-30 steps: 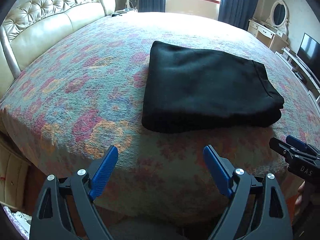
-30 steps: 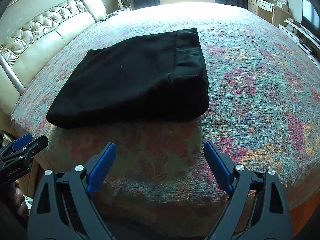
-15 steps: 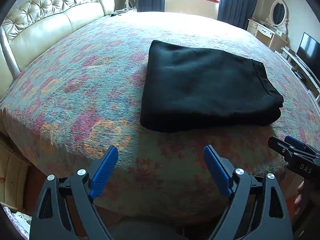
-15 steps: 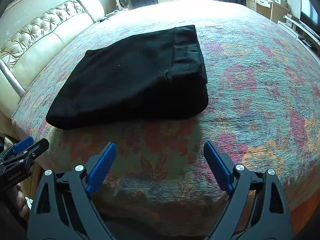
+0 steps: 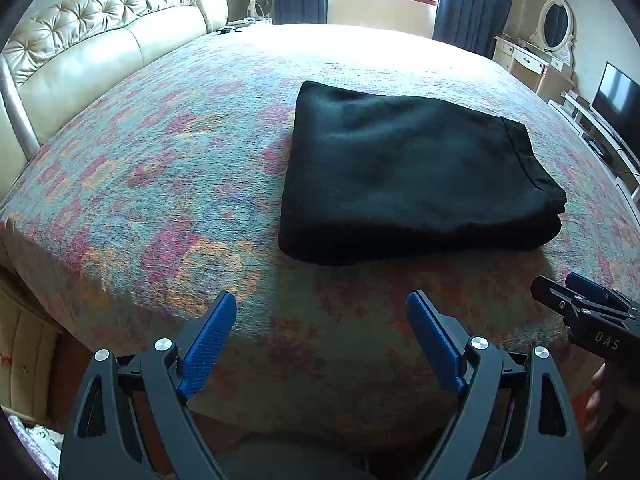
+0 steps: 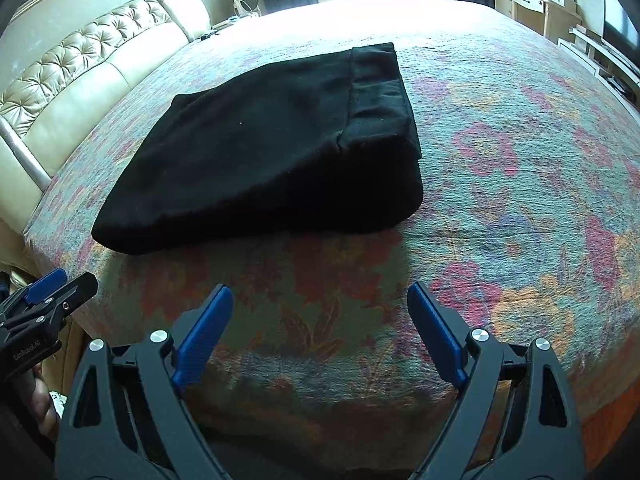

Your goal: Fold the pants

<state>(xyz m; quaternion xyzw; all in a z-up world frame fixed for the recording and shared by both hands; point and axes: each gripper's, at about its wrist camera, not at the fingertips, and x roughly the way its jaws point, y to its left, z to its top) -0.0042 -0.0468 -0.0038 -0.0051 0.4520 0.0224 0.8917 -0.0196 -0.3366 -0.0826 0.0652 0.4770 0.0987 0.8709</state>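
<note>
Black pants (image 5: 408, 176) lie folded in a thick rectangle on the flowered bed (image 5: 152, 168), near its front edge. Both grippers, left (image 5: 322, 312) and right (image 6: 320, 304), are held level before that edge, side by side, jaws wide apart, holding nothing, apart from the pants.

a bed (image 5: 168, 168) with a flowered cover fills the scene. folded black pants (image 5: 408, 172) lie on it, near its near edge.

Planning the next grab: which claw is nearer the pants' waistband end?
Right. The right claw sits before the pants waistband end; the left claw faces the opposite end.
</note>
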